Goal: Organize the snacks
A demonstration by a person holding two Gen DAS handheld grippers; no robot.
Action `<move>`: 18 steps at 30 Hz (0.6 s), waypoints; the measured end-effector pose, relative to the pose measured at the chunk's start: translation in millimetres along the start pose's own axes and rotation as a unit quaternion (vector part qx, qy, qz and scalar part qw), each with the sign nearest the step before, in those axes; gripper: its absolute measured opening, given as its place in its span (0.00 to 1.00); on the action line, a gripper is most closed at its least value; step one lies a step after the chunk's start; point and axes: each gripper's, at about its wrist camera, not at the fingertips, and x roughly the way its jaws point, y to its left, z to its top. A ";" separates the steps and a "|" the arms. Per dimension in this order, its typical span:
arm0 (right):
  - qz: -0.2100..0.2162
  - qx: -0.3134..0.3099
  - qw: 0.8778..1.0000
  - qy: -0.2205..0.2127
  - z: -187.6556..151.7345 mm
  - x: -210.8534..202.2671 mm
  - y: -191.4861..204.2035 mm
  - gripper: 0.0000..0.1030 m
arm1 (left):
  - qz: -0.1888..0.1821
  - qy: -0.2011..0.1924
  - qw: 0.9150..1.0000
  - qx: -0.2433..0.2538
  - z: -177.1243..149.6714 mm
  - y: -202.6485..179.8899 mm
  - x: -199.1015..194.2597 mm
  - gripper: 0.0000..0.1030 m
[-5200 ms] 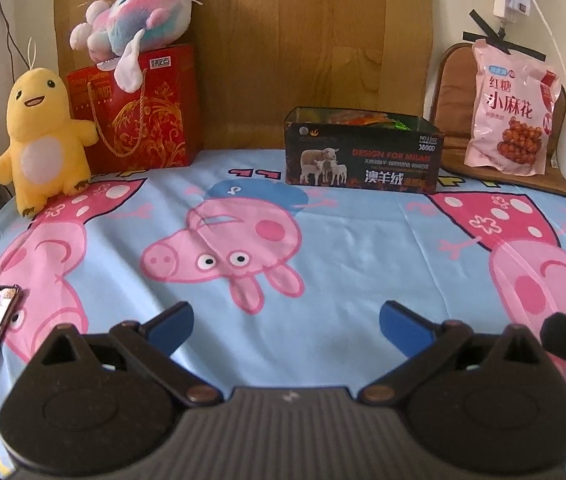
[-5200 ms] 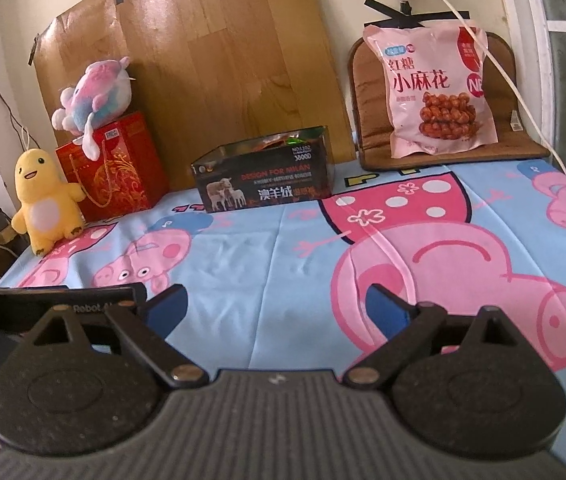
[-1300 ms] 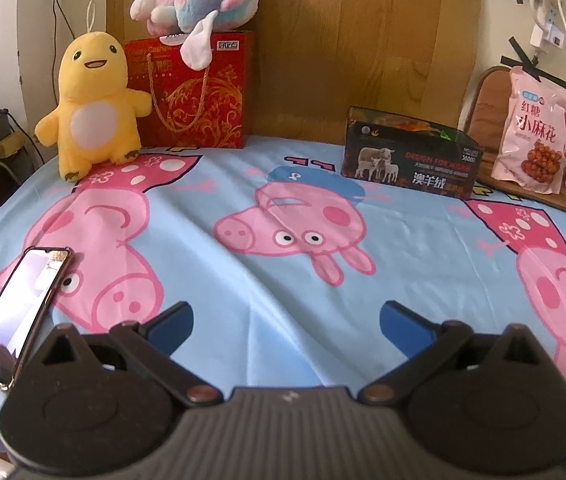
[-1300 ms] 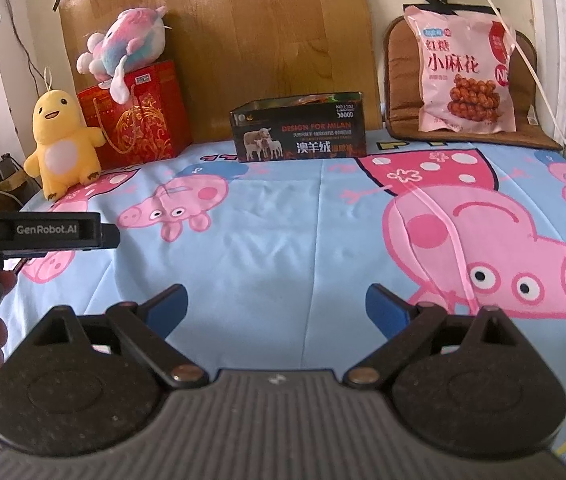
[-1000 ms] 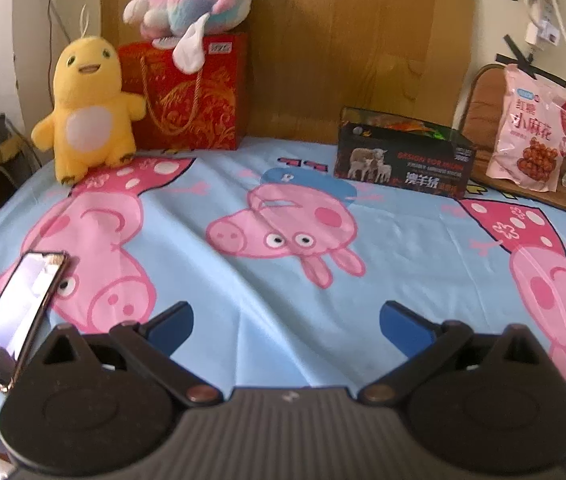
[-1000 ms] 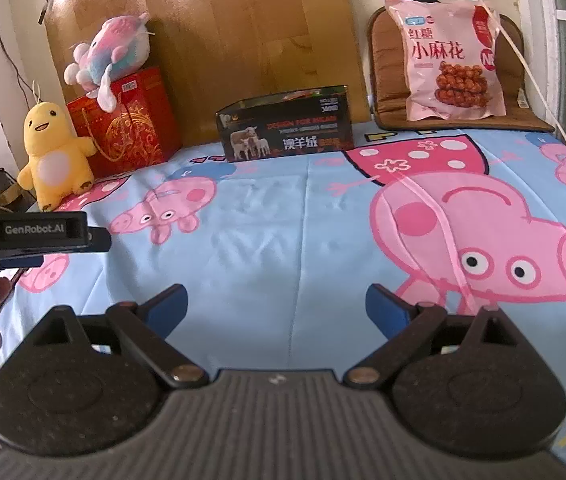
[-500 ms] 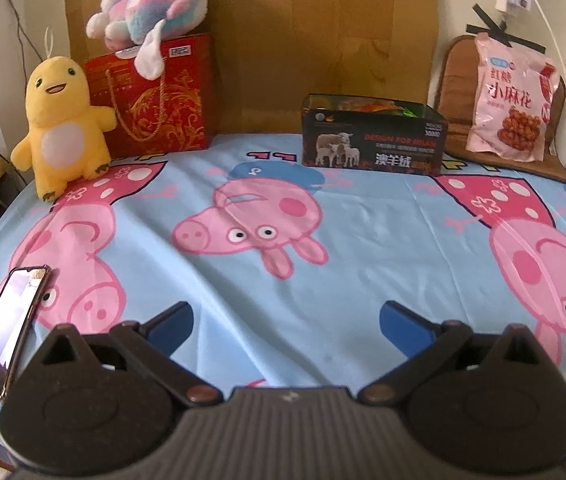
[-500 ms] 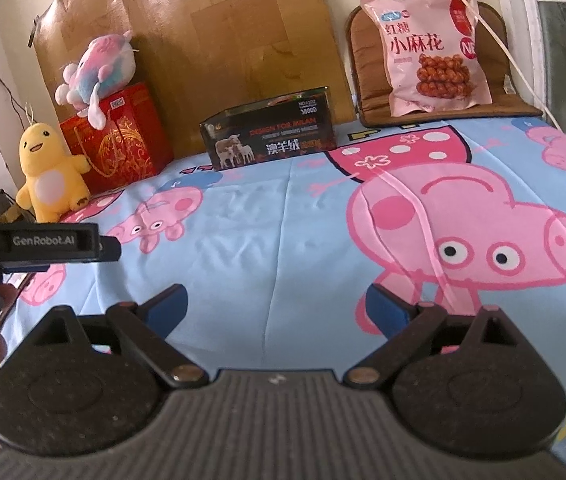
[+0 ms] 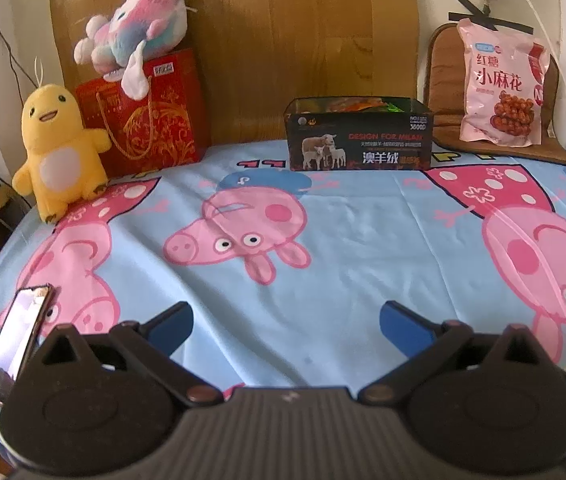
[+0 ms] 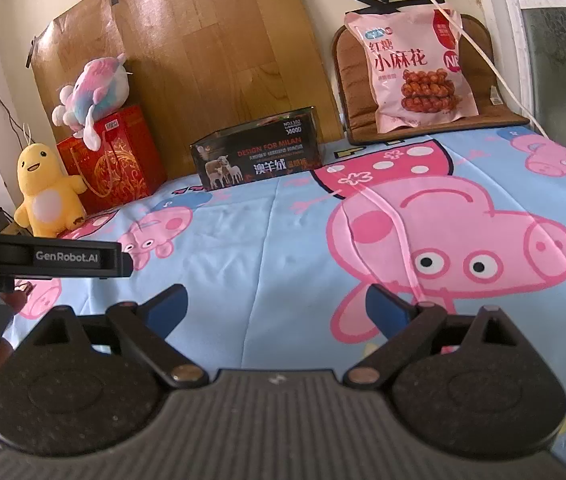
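Snack bag [image 10: 419, 68], pink and printed with fried dough twists, leans upright on a brown cushion [image 10: 479, 116] at the far right of the bed [image 9: 363, 240], near the open black box [image 9: 359, 140] that already shows colourful packets inside. I judge it light, soft and crinkly, its contents brittle, so a gentle pinch on the flat sealed top edge seems safest. The left hand-held gripper [image 9: 285, 322] and the right hand-held gripper [image 10: 275, 306] both stand spread wide and empty, well apart from the bag.

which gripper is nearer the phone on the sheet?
Left. The left gripper hangs open with the phone right beside its left finger. The right gripper, also open, is further right; its view shows no phone.
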 end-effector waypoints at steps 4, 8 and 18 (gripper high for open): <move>0.001 0.002 1.000 -0.001 -1.0 -0.8 -2.5 0.95 | 0.001 -0.003 1.000 0.006 -0.3 -4.2 -1.3 1.00; 0.001 0.006 1.000 -0.002 -2.8 -2.2 -4.0 0.95 | 0.003 -0.004 1.000 0.006 -2.2 -4.9 -1.2 1.00; 0.004 -0.004 1.000 -0.007 -3.0 -5.3 -2.1 0.94 | 0.007 -0.020 1.000 0.002 -1.6 -2.7 -8.8 1.00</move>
